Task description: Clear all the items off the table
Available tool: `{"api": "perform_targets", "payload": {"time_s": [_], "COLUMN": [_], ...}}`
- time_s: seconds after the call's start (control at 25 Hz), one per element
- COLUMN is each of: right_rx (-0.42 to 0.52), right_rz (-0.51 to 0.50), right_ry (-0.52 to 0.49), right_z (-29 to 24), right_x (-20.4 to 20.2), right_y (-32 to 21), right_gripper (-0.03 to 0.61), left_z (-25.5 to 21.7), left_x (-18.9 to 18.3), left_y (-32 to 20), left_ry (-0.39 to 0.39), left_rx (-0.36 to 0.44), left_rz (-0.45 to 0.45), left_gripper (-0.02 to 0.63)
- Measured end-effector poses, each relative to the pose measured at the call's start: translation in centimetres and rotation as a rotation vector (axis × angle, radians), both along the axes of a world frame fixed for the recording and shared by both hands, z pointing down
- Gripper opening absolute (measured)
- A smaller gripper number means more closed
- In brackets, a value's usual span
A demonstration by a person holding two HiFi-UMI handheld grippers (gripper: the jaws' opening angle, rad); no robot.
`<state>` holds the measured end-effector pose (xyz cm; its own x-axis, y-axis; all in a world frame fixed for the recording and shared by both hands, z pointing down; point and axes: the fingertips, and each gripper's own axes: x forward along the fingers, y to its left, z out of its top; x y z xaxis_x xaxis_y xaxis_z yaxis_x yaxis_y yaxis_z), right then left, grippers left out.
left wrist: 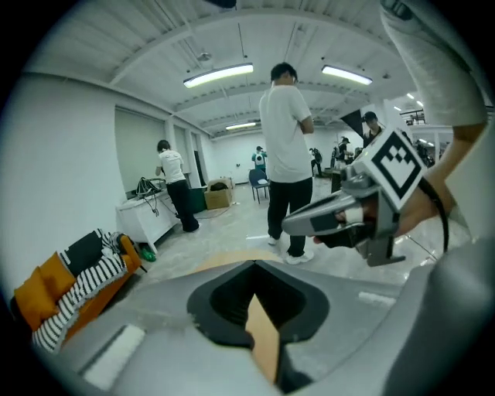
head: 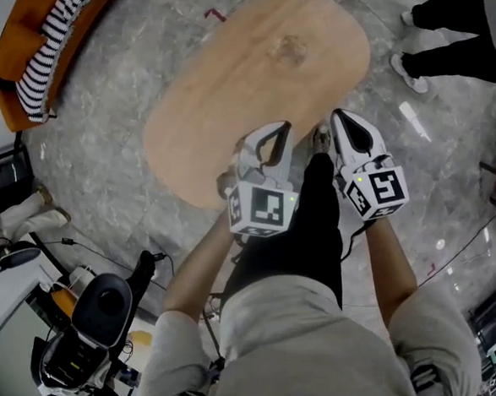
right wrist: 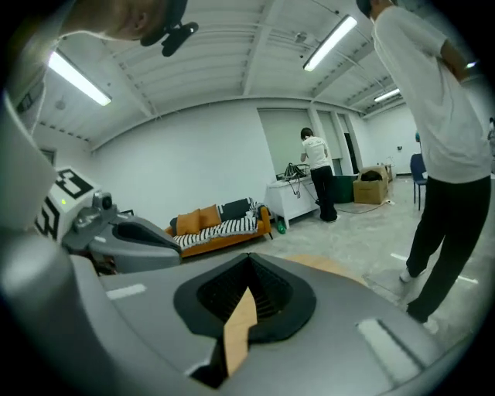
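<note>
An oval wooden table (head: 256, 74) fills the middle of the head view, and only bare wood shows on its top. My left gripper (head: 282, 129) hangs over the table's near edge, close to my body, with its jaws shut and nothing between them. My right gripper (head: 336, 115) is held beside it, just off the near right edge, also shut and holding nothing. In the left gripper view the left gripper (left wrist: 255, 267) points across the table (left wrist: 224, 263) into the room. In the right gripper view the right gripper (right wrist: 249, 259) has the table (right wrist: 325, 267) beyond it.
An orange sofa with a striped blanket (head: 43, 46) stands far left. A person's legs (head: 457, 39) are at the table's far right; the person (left wrist: 288, 155) stands close by. Equipment and cables (head: 95, 318) lie at my lower left. A white bench (right wrist: 298, 193) stands by the wall.
</note>
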<state>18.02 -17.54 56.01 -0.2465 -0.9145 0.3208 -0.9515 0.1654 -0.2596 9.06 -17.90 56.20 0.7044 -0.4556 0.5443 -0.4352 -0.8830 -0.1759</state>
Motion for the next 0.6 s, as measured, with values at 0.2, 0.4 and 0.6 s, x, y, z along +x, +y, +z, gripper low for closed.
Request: {"api": "perform_targets", "payload": {"time_s": [0.2, 0.4, 0.6], "right_rx": [0.014, -0.018, -0.100], "right_rz": [-0.060, -0.045, -0.032], "right_ry": [0.045, -0.019, -0.073], "right_z": [7.1, 10.3, 13.5], "right_x": [-0.8, 1.7, 4.4], "right_y": [-4.1, -4.9, -5.6], "right_gripper": [0.006, 0.006, 0.006], "left_z": [5.1, 11.4, 17.0], "left_x": [-2.3, 0.0, 3.7], "left_y": [-3.1, -6.1, -9.6], "left_ry": [-0.060, -0.262, -0.490], "left_rx": [-0.060, -0.094, -0.008], "left_rz": [-0.029, 0.041, 0.164], "left_gripper": [0.021, 0.020, 0.020]}}
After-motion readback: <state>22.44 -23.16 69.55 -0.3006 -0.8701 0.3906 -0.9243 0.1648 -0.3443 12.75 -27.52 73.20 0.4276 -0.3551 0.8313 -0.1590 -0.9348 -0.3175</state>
